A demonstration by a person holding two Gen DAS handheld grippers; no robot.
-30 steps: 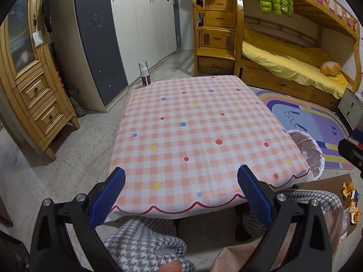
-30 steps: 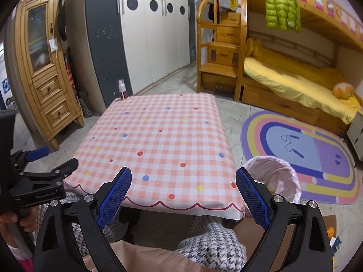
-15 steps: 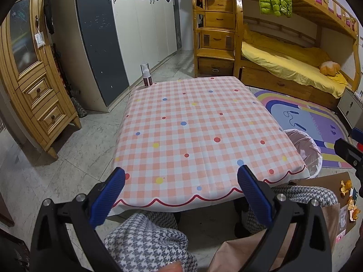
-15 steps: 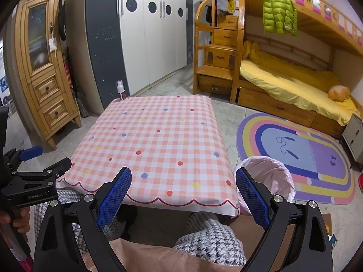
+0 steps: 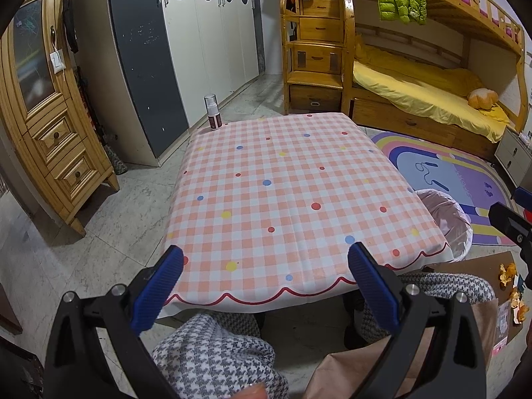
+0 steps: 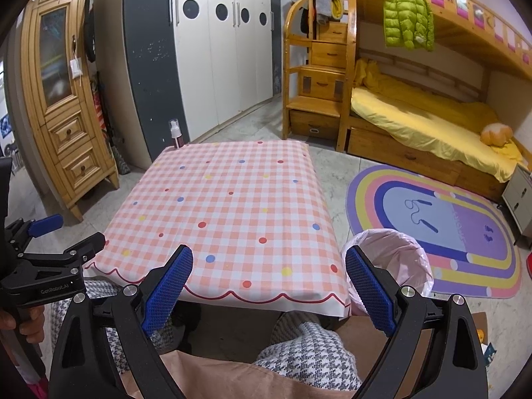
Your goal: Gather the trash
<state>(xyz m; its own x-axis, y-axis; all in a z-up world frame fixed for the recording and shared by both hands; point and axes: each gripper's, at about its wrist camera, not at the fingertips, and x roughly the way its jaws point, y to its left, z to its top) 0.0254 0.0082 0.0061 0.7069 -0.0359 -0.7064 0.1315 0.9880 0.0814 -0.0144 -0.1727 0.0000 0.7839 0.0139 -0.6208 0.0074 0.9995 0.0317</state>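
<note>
1. Both tools are held low at the near edge of the table, which is covered by a pink-and-white checked cloth with coloured dots. The left tool is seen released, its blue-padded jaws wide apart with nothing between them. The right tool is likewise spread and empty.

2. No trash is seen on the table top. Only a small clear-capped spray bottle with a dark base is left standing at the far left corner.

3. The bin lined with a pale pink plastic bag is placed on the floor just beside the table's near right corner. What it holds cannot be made out.

4. The table part of the task is judged to be done or nearly so. Orange scraps and small wrappers are seen lying on a brown cardboard sheet on the floor at near right, and these may be left to collect.

5. Those scraps are cut off by the frame edge and warped by the lens. The floor under the table is hidden by the cloth and by the person's houndstooth-clad knees.
</note>
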